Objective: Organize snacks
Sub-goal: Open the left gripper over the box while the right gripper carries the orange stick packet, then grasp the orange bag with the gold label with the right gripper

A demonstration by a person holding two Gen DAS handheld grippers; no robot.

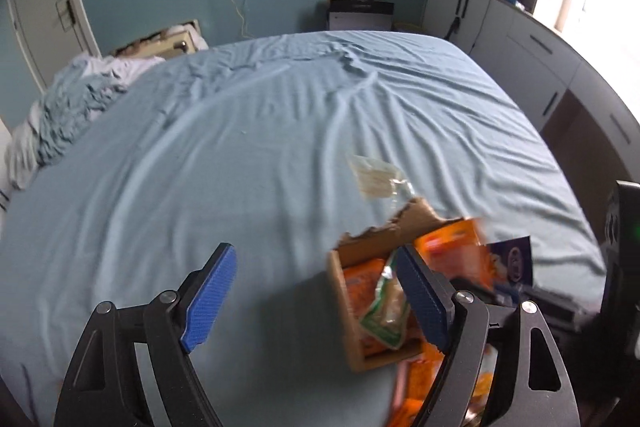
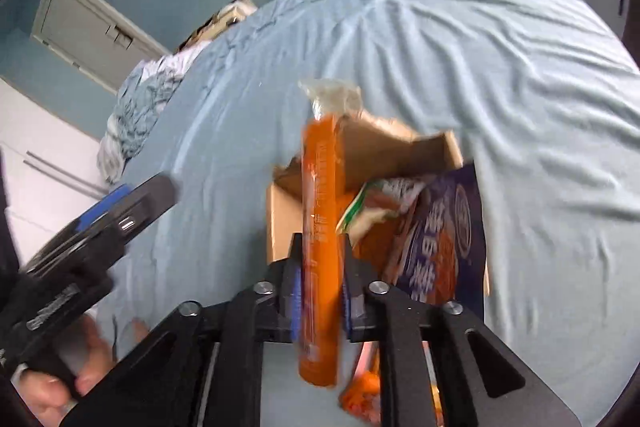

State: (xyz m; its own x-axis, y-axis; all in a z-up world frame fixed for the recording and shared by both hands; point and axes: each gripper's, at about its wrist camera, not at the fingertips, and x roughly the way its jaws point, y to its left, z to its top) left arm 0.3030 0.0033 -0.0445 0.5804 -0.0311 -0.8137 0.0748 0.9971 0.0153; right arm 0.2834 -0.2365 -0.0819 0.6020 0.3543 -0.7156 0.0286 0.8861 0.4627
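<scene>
Left wrist view: the left gripper (image 1: 316, 301) is held above a blue bedsheet (image 1: 240, 147) with its fingers spread wide and nothing between them. A torn cardboard box (image 1: 348, 331) is seen on the bed, partly behind the right-hand finger, and is already filled with orange packets (image 1: 360, 291) and a green-and-white packet (image 1: 386, 315). A dark blue packet (image 1: 514, 263) stands at the box's far side, and a clear bag of pale biscuits (image 1: 374, 177) is left loose on the sheet just beyond the box. More orange packets are glimpsed near the bottom edge, blurred.

Right wrist view: a long orange packet (image 2: 320, 227) is seen edge-on between the fingers of the right gripper (image 2: 320, 303), directly over the open box (image 2: 280, 223). Whether the pads still press on it cannot be told through the blur. The left gripper (image 2: 132, 205) is seen beside it, held in a hand (image 2: 48, 383). The sorting is judged well advanced, with the biscuit bag and this packet outstanding.
</scene>
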